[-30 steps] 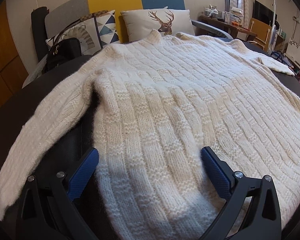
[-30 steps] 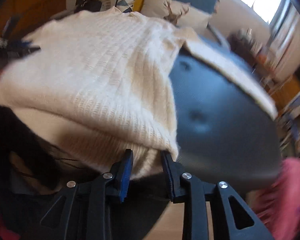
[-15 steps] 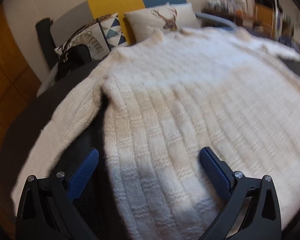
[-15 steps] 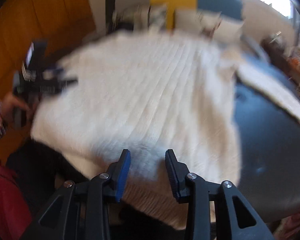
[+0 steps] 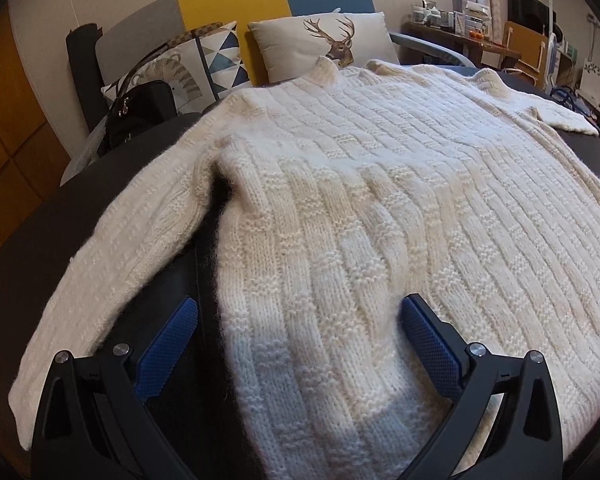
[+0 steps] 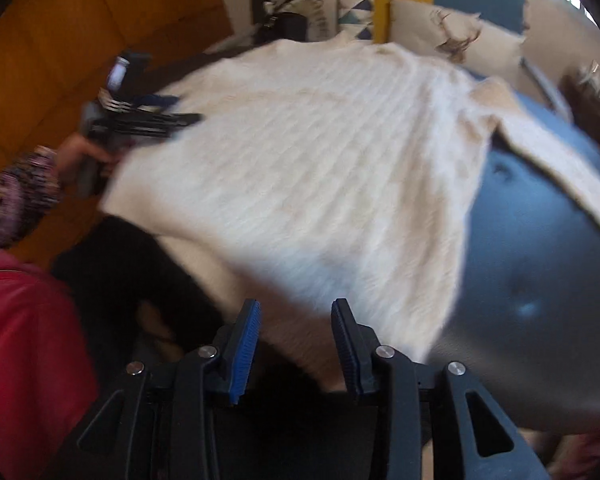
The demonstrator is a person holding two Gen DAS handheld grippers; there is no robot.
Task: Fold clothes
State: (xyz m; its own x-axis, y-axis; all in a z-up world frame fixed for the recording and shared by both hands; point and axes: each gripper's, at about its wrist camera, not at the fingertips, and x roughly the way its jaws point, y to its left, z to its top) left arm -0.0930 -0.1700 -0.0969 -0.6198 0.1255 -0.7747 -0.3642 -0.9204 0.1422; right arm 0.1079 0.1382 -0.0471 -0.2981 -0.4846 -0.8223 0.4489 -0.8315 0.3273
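the sweater (image 5: 380, 216) lay flat on the dark table (image 6: 540, 280) — i was at the first fold. left gripper (image 5: 300, 344) gaped wide over its hem; right gripper (image 6: 296, 340), jaws just parted, pinched nothing — next i needed a sleeve.

My left wrist camera looks forward and down along its claw (image 5: 298, 344), close above the sweater (image 5: 380, 208) near its hem. My right wrist camera tilts down from the hem's other corner. Both share the sweater, the dark desk (image 6: 540, 264) and the deer pillow (image 5: 324, 46).
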